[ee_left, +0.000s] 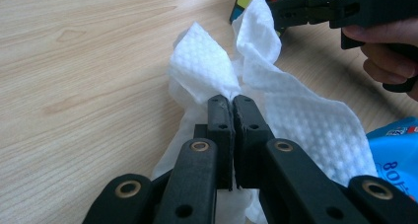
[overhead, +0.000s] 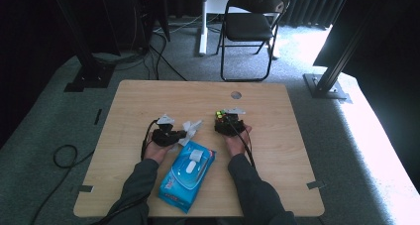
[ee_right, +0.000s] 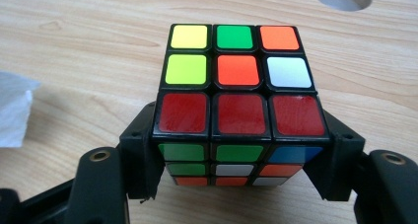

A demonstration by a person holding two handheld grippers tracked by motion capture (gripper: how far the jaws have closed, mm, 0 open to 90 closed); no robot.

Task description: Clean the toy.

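Right now the tabletop [overhead: 148, 93] carries a blue wipes pack [overhead: 185, 178] just beside the left hand-held gripper [ee_left: 231, 101], whose jaws are pressed together on a white wipe [ee_left: 296, 120]. Off to its side, the right hand-held gripper [ee_right: 241, 150] is clamped around a colour cube [ee_right: 236, 105].

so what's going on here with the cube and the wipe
A person at a wooden table holds tongs in each hand. The left tongs are shut on a white wet wipe, beside the blue wipe pack. The right tongs grip a scrambled puzzle cube by its sides. Wipe and cube sit close together, so the cube looks about to be cleaned.
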